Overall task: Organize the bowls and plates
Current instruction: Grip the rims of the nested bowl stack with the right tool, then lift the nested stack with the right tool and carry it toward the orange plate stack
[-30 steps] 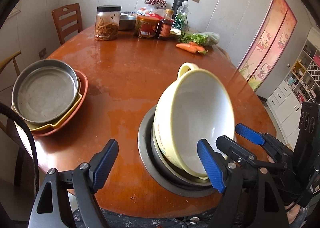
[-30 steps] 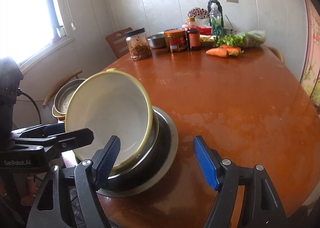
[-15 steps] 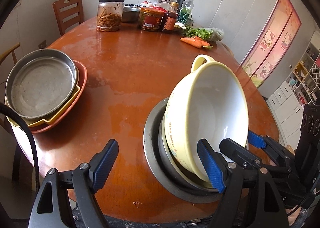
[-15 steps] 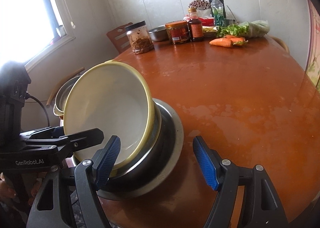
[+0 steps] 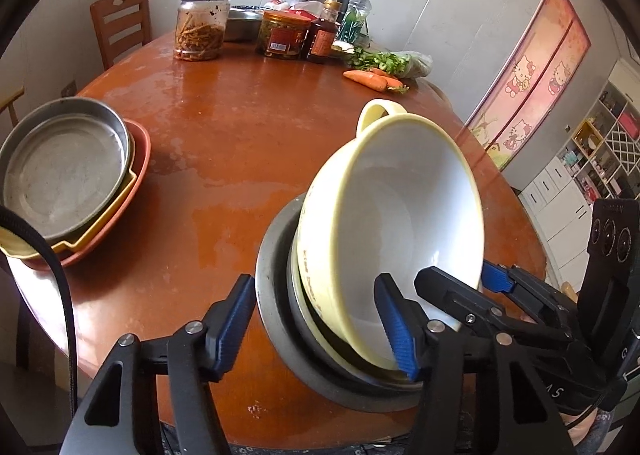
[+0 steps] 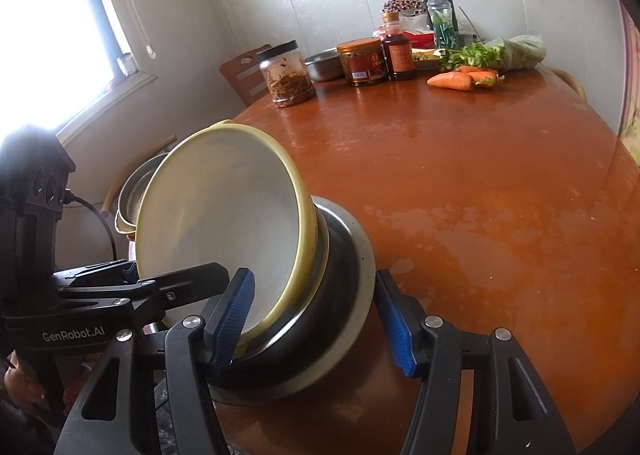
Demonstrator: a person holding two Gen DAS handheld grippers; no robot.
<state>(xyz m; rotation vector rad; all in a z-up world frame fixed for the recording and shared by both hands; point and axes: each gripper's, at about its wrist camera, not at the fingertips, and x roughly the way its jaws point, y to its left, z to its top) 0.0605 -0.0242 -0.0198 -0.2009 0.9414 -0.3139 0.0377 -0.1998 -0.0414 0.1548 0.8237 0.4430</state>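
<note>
Lifting the tilted yellow bowl [image 5: 384, 231] cleanly calls for both tools, left tool [image 5: 320, 319] and right tool [image 6: 316, 319], whose jaws have just been closing to a narrow gap straddling the near rims without visibly clamping, to grip before raising it off the metal bowls [image 5: 280, 295] beneath.

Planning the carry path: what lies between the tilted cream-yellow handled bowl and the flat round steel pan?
Nothing: the left wrist view shows only bare orange-brown tabletop between the cream-yellow handled bowl and the flat round steel pan.
</note>
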